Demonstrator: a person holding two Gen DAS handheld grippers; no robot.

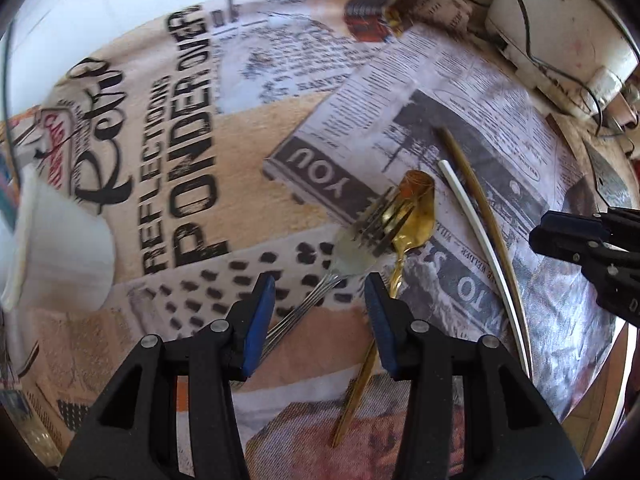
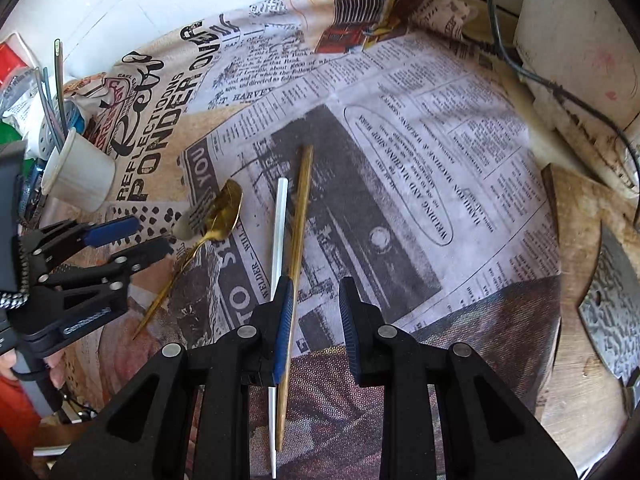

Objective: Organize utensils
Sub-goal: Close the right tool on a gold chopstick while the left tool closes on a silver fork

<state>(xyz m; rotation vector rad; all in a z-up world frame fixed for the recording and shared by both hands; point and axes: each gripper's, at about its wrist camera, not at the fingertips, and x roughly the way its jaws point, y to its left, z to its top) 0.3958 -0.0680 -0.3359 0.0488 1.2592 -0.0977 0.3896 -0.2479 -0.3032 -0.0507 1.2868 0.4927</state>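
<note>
A table covered with a newspaper-print cloth (image 2: 400, 168) carries a small scatter of utensils. A gold spoon (image 1: 412, 208) lies with its bowl toward the far side and its thin handle running back toward the camera, and a silver fork (image 1: 360, 236) rests with its tines over the spoon's bowl, the two touching. Just to the right of them a white stick (image 2: 280, 232) and a gold stick (image 2: 301, 216) lie side by side, nearly parallel and close together. The left gripper (image 1: 320, 292) points steeply down over the fork, its blue-padded jaws standing apart with the fork's handle passing between them; neither pad presses on it, so it grips nothing. The right gripper (image 2: 316, 304) hangs over the near ends of the two sticks, its jaws also parted, with the gold stick just beside the left pad and only bare cloth in the gap; it holds nothing. At the left edge of the table a white cup (image 2: 80, 174) lies tilted on its side with its mouth facing outward, and its inside cannot be seen clearly. Behind it a perforated holder (image 2: 50, 138) stands with several thin straws or sticks (image 2: 58, 80) upright in it.
</note>
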